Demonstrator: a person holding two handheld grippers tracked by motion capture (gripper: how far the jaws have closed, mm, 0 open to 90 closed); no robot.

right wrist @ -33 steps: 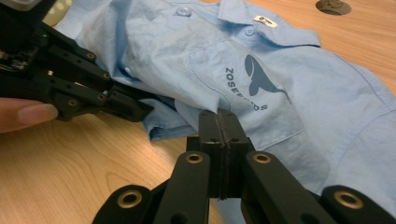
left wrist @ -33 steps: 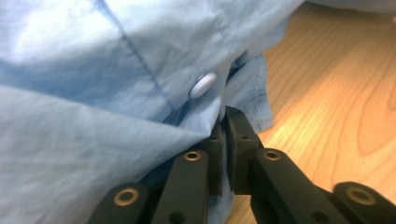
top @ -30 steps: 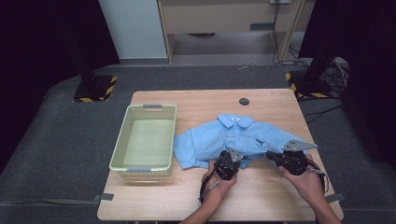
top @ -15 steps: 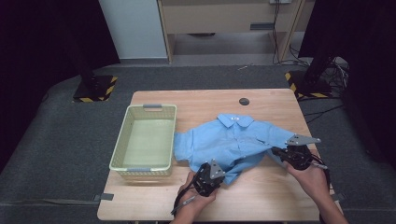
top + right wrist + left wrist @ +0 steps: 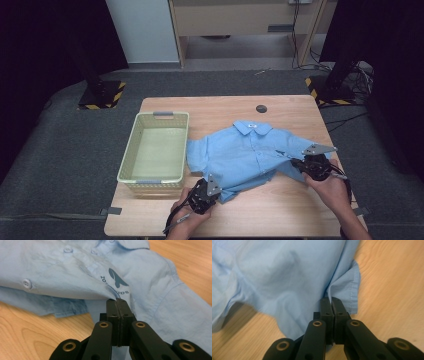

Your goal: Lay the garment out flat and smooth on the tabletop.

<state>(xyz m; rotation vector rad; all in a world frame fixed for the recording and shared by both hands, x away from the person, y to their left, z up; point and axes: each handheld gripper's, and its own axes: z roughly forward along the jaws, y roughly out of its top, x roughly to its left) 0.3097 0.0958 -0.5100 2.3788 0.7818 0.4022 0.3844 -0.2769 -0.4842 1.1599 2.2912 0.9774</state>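
Now, high view: light blue button-up shirt (image 5: 250, 152) spread on wooden table (image 5: 280, 107), left gripper (image 5: 216, 192) at hem, right gripper (image 5: 296, 162) at placket. Left gripper view: jaws clenched on hem. Right gripper view: jaws clamped on placket edge.

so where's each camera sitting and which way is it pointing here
High view: above the person's side of the wooden table, facing forward and down; shows both hands, left claw, right claw, light blue button-up shirt, pale green plastic basket.
Left gripper view: rides the left claw, looking along black jaws closed on the shirt's hem.
Right gripper view: rides the right claw, jaws closed on the shirt's edge below the printed logo.
All three share the shirt and table.
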